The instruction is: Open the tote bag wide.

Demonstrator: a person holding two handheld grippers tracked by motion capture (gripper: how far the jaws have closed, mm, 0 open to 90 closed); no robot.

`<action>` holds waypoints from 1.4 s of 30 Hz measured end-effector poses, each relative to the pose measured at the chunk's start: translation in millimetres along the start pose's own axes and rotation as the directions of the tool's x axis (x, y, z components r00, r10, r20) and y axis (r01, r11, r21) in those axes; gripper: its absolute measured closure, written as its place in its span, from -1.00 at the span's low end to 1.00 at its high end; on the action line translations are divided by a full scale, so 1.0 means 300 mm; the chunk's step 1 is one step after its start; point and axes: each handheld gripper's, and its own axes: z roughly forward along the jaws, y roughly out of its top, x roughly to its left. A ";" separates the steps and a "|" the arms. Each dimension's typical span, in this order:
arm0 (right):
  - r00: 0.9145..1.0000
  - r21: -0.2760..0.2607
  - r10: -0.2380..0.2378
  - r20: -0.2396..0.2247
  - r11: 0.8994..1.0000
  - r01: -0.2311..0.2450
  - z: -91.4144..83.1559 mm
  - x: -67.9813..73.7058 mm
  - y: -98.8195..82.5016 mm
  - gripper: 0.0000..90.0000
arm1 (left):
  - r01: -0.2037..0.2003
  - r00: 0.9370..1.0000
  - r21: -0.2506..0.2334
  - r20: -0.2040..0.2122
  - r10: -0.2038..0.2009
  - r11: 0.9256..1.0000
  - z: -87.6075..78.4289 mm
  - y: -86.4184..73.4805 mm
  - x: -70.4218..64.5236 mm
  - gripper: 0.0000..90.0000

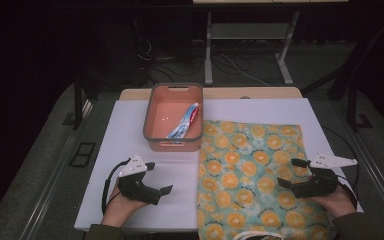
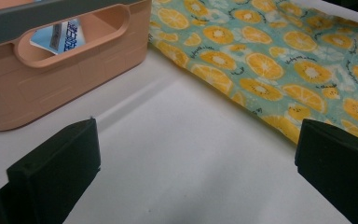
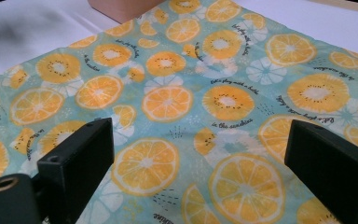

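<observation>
Cloth [image 1: 252, 175], thin orange-slice print, flat on smooth white board [image 1: 145, 135]; left gripper [image 1: 161, 177] and right gripper [image 1: 289, 173] wide open, empty.

Two hand-held black two-jaw grippers lie over the table, the left gripper [image 1: 161, 177] over bare white surface and the right gripper [image 1: 288, 173] over the cloth, each with jaws spread wide and nothing between them, and each carried by one of two hands. One rectangular salmon-pink plastic basket with a grey rim [image 1: 150, 107] holds one white, blue and red toothpaste tube [image 1: 185, 121]. One flat cloth printed with orange slices on a pale teal ground [image 1: 250, 170] lies on one white board [image 1: 130, 130] that covers one light wooden table [image 1: 220, 93].
</observation>
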 end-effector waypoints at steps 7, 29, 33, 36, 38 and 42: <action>1.000 -0.001 0.001 -0.014 1.000 -0.001 0.002 -0.001 -0.001 -0.82 | -0.003 1.000 0.007 -0.005 0.003 1.000 0.009 0.003 -0.001 -1.00; 1.000 0.009 -0.001 -0.005 1.000 0.001 0.010 0.001 -0.003 -0.82 | -0.009 1.000 0.026 0.026 0.009 1.000 0.139 0.065 -0.039 -0.62; 1.000 0.014 -0.004 -0.005 1.000 0.004 0.012 0.002 -0.002 -0.82 | -0.009 0.999 0.033 0.036 0.008 0.999 0.177 0.077 -0.047 -0.54; 1.000 0.012 -0.004 -0.004 1.000 0.004 0.011 0.001 -0.003 -0.82 | -0.004 0.998 0.047 0.058 0.002 0.999 0.213 0.083 -0.059 -0.50; 1.000 0.012 -0.003 -0.002 1.000 0.003 0.011 0.001 -0.003 -0.82 | -0.007 0.998 0.058 0.063 0.003 0.998 0.235 0.087 -0.068 -0.48; 1.000 0.016 -0.008 -0.002 1.000 0.008 0.012 0.002 -0.003 -0.82 | -0.010 0.997 0.083 0.076 0.004 0.996 0.288 0.094 -0.090 -0.50</action>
